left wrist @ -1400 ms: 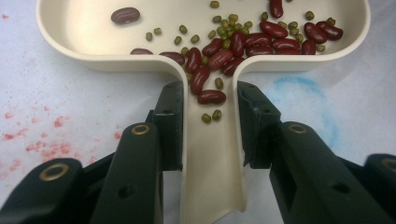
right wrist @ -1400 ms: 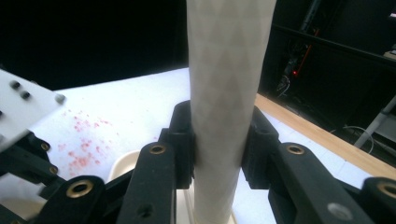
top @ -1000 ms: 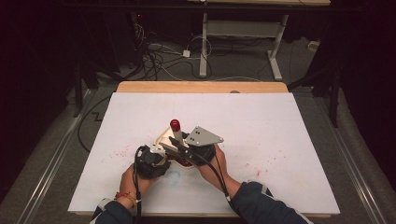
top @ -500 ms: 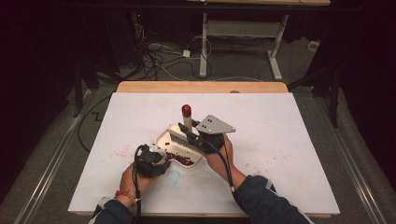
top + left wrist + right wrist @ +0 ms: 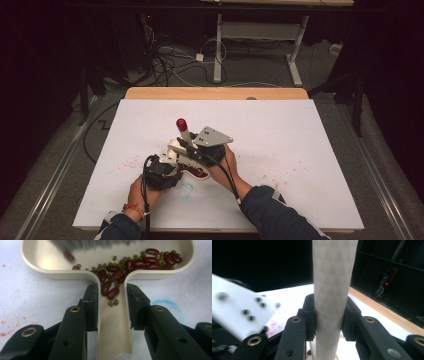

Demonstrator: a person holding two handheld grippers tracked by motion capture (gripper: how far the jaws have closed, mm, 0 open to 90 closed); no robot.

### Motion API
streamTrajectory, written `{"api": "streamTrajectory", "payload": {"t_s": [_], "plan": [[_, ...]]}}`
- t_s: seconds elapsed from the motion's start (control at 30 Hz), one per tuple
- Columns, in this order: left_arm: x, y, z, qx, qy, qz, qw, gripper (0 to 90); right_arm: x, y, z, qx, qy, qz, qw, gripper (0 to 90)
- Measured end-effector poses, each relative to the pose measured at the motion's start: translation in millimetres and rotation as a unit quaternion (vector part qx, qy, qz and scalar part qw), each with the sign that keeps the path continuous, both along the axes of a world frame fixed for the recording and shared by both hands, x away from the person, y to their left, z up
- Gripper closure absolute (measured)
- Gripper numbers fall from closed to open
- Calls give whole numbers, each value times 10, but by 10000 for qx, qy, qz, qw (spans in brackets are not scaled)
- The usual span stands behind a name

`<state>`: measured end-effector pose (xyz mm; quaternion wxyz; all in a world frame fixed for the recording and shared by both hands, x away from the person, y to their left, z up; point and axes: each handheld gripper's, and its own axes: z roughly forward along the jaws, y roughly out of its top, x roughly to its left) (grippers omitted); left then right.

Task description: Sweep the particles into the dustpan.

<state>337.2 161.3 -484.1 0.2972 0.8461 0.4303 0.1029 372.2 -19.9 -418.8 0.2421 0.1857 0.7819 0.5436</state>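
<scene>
Lab: white table (image 5: 300,150), floor cables (image 5: 170,55), dark surroundings.

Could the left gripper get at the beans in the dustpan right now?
Probably not as things stand. The left gripper is shut on the dustpan's handle, so it is occupied. The beans lie close ahead in the pan, but it would have to let go first, and the brush is over the pan.

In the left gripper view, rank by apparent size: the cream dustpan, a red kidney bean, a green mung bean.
1. Cream dustpan, largest by far; its handle sits between the left gripper's jaws.
2. Red kidney bean.
3. Green mung bean, smallest. They lie side by side, so nearness doesn't distort this.
</scene>
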Motion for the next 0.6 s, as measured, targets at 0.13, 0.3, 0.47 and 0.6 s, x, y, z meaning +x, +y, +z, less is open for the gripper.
{"api": "streamTrajectory", "payload": {"t_s": [0.13, 0.3, 0.47, 0.6], "plan": [[-2, 3, -2, -20, 1, 6, 10000, 633, -64, 2, 31, 37, 87, 124, 9999, 701], [-5, 6, -7, -95, -21, 50, 9999, 633, -88, -89, 99, 88, 104, 58, 9999, 701], [-9, 46, -8, -83, -6, 32, 10000, 633, -112, -256, 218, 199, 212, -22, 9996, 701], [-16, 91, -11, -101, -14, 45, 9999, 633, -146, -428, 315, 174, 182, -18, 9997, 701]]}}
